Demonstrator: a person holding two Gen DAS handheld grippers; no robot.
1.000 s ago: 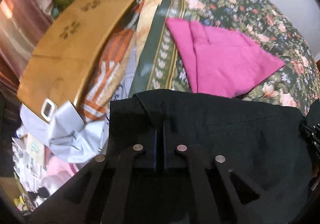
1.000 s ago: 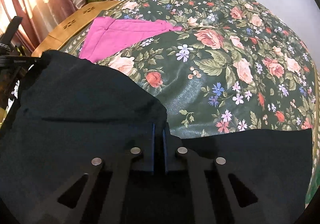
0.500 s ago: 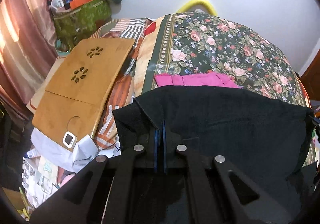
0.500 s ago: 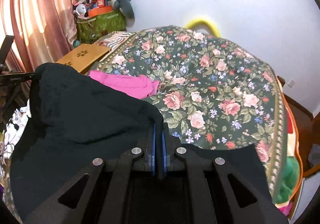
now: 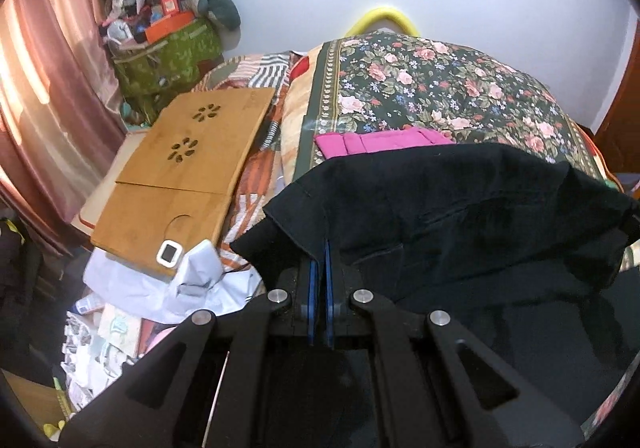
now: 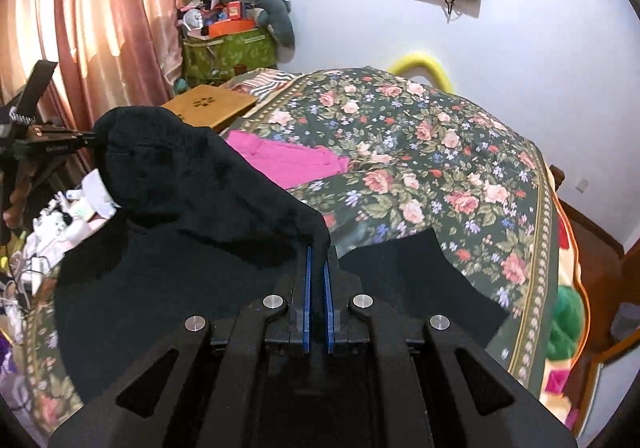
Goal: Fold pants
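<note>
The black pants (image 5: 448,208) hang stretched between my two grippers, lifted above the floral bed. My left gripper (image 5: 319,248) is shut on one corner of the pants' top edge. My right gripper (image 6: 316,244) is shut on the other corner of the black pants (image 6: 192,208); the cloth drapes down to the left, and its lower part lies on the bed. The left gripper (image 6: 90,136) also shows at the left edge of the right wrist view, pinching the far corner.
A folded pink garment (image 5: 380,140) (image 6: 292,160) lies on the floral bedspread (image 6: 440,152) behind the pants. A wooden lap desk (image 5: 180,168) rests at the bed's left side, above clutter on the floor. A curtain (image 6: 100,28) hangs at left.
Both grippers have risen and tilted up with the pants, lifting the top edge off the bed. The pink garment now looks lower and farther away, and the wall has come into view.
</note>
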